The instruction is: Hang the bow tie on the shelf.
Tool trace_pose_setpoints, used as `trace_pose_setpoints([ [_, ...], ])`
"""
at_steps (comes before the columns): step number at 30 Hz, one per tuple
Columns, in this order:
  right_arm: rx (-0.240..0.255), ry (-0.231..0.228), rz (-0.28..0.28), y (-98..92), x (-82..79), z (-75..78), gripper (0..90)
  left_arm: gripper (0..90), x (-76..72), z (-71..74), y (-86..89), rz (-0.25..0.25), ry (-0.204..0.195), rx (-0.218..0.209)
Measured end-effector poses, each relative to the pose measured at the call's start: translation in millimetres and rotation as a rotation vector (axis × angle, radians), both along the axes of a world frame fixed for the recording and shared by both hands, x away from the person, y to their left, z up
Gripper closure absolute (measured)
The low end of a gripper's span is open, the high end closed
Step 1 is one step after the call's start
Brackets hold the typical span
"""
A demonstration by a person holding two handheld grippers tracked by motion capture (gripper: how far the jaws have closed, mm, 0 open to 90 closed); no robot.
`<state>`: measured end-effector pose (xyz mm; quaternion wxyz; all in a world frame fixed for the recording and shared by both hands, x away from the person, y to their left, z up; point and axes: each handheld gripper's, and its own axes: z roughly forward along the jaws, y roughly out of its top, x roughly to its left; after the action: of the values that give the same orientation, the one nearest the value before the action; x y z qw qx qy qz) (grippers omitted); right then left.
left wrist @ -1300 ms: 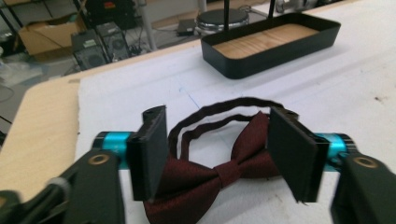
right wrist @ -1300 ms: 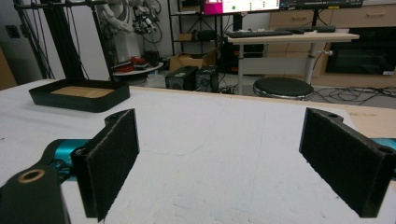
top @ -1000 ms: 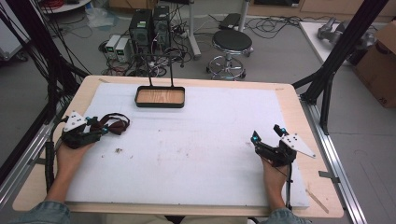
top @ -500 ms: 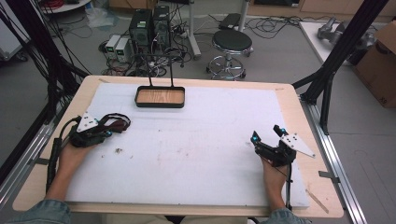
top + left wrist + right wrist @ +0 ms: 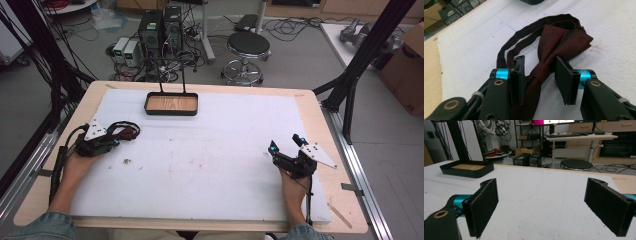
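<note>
A dark red bow tie [image 5: 126, 131] with its looped strap lies on the white board at the left. In the left gripper view its knot [image 5: 539, 73] sits between the two black jaws, with one wing [image 5: 566, 41] spread beyond them. My left gripper [image 5: 540, 80] is open and straddles the knot; in the high view it [image 5: 114, 142] rests low at the tie's near end. My right gripper [image 5: 286, 144] stands wide open at the right of the board, and nothing lies between its pads [image 5: 485, 202].
A black tray [image 5: 171, 113] with a wooden floor stands at the far middle of the board, seen also as the tray [image 5: 461, 173] at the left of the right gripper view. Small crumbs [image 5: 126, 161] lie near the left hand. A stool [image 5: 248, 46] and computers stand beyond the table.
My left gripper has slid a little to the right, up to the bow tie. The right gripper has stayed put.
</note>
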<state>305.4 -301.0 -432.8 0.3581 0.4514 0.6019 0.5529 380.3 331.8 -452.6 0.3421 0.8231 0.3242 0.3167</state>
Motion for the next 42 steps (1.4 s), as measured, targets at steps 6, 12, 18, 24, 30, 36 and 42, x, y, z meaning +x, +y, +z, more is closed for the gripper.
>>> trace_pose_setpoints([
  [6,0.000,0.000,0.001,-0.3,0.2,-0.1,11.2,72.0,-0.6,0.3,3.0,-0.009,-0.002,-0.003],
  [12,0.000,0.001,0.000,-0.4,0.3,-0.2,11.2,76.3,-1.9,3.2,4.0,-0.010,-0.006,-0.015],
  [18,0.005,0.005,-0.002,-0.6,0.7,-0.5,11.2,76.8,-5.7,14.9,2.6,-0.031,-0.045,-0.093],
  [24,0.007,0.007,-0.003,-0.7,0.8,-0.6,11.2,76.9,-8.3,28.8,-2.7,-0.062,-0.090,-0.176],
  [30,0.007,0.010,-0.004,-1.0,1.1,-0.8,11.2,76.9,-6.9,43.8,-6.8,-0.075,-0.140,-0.240],
  [36,0.012,0.011,-0.001,-1.4,1.6,-1.1,11.2,76.9,-0.9,60.3,-11.5,-0.081,-0.190,-0.293],
  [42,0.013,0.012,0.000,-1.6,1.8,-1.3,11.2,76.9,11.1,75.1,-20.8,-0.087,-0.228,-0.332],
])
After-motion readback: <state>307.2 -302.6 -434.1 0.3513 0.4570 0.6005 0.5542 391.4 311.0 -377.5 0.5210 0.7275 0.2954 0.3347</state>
